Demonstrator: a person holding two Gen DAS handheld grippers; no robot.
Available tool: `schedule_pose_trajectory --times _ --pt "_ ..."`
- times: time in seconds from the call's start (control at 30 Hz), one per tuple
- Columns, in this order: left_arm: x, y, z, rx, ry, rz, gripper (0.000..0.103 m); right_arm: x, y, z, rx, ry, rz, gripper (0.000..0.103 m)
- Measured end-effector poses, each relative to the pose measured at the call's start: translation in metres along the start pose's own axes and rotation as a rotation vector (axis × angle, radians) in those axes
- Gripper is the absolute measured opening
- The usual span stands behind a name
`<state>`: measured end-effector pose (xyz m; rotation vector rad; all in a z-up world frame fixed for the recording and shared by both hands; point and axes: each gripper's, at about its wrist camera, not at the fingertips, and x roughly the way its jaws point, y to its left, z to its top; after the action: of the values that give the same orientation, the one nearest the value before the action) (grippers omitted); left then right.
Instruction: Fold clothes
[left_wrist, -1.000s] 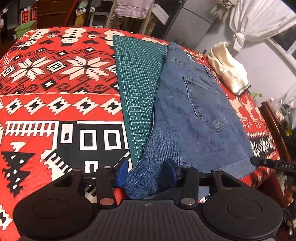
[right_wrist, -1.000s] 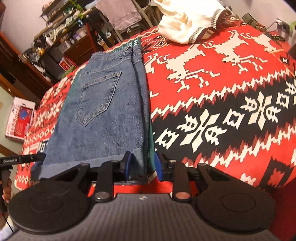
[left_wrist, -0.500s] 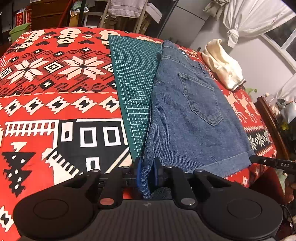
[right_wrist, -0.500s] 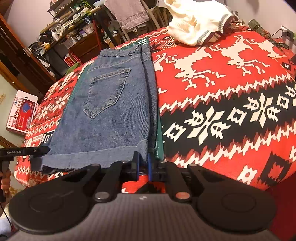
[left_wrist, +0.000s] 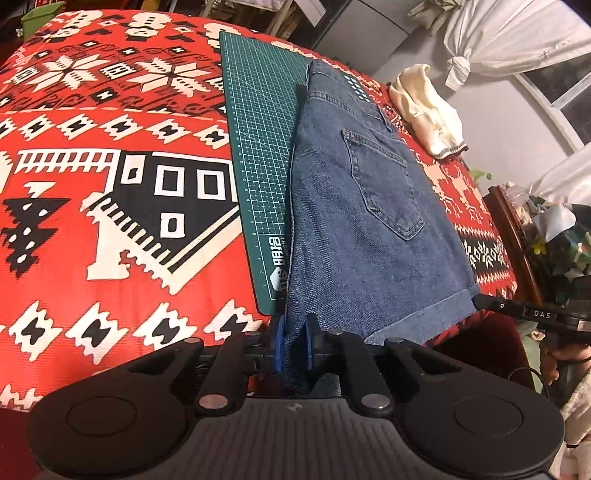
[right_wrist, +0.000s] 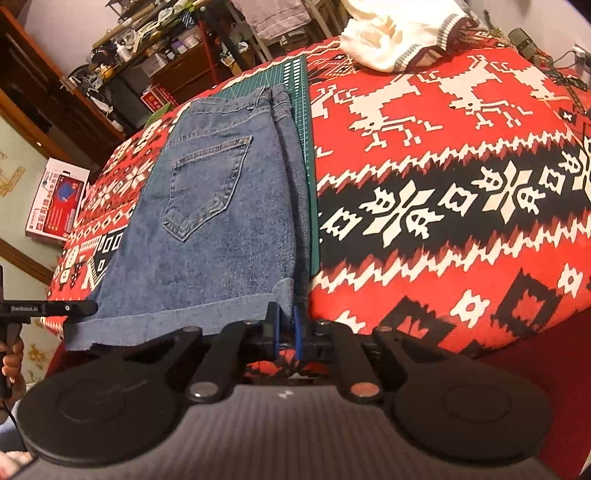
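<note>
Both grippers are now pinching denim where a second ago they were standing spread at the hem. The left gripper (left_wrist: 293, 345) is pressing its blue pads onto the near corner of the denim shorts (left_wrist: 369, 229) on the crotch side, and the right gripper (right_wrist: 286, 328) is closing on the cuffed hem corner at the opposite side. The shorts are lying folded in half lengthwise, back pocket up, on the green cutting mat (left_wrist: 258, 147), which is resting on the red patterned blanket (left_wrist: 110, 184) covering the surface. A cream sweater (right_wrist: 391, 40) is sitting well apart at the far edge.

Judging from this, the hem end is being readied for carrying toward the waistband. Several layers are stacking at each corner, and the right gripper's pads are biting only the very edge of the cuff, so a lower layer could be slipping free during the lift and leaving the fold crooked. Uneven lifting between the two hands would be skewing the hem, and dragging could be shifting the mat beneath.
</note>
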<state>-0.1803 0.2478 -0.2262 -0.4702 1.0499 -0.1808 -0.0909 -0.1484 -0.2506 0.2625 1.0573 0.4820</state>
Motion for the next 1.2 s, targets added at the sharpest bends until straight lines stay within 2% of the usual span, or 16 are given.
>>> schedule_pose_trajectory --times 0.1,0.3,0.43,0.57,0.63,0.8,0.9,1.0,1.07,1.2 --pt "-0.006 -0.004 0.002 0.016 -0.012 0.030 0.014 -0.008 0.001 0.002 -0.011 -0.011 0.004 0.010" --pt "-0.031 -0.007 0.008 0.035 -0.079 0.081 0.014 -0.032 0.007 0.014 -0.101 -0.080 -0.086 0.013" --pt "-0.034 -0.022 0.022 0.050 -0.146 0.024 0.014 -0.034 0.026 0.030 -0.161 -0.161 -0.035 0.013" --pt "-0.006 -0.042 0.036 0.040 -0.164 -0.048 0.014 -0.004 0.058 0.040 -0.203 -0.173 0.057 0.013" --pt "0.014 -0.050 0.040 0.033 -0.157 -0.063 0.014 0.014 0.067 0.038 -0.221 -0.159 0.055 0.013" --pt "0.051 -0.055 0.036 0.003 -0.136 -0.027 0.014 0.060 0.088 0.033 -0.265 -0.124 0.046 0.013" --pt "0.056 -0.048 0.028 -0.028 -0.139 -0.010 0.014 0.068 0.080 0.023 -0.278 -0.136 0.024 0.011" --pt "0.056 -0.033 0.022 -0.061 -0.141 -0.002 0.003 0.063 0.064 0.019 -0.255 -0.159 0.011 0.004" --pt "0.052 -0.024 0.020 -0.087 -0.143 -0.013 0.003 0.059 0.054 0.019 -0.233 -0.168 -0.010 0.000" --pt "0.044 -0.014 0.013 -0.098 -0.145 -0.024 0.003 0.052 0.035 0.019 -0.167 -0.177 -0.004 0.000"
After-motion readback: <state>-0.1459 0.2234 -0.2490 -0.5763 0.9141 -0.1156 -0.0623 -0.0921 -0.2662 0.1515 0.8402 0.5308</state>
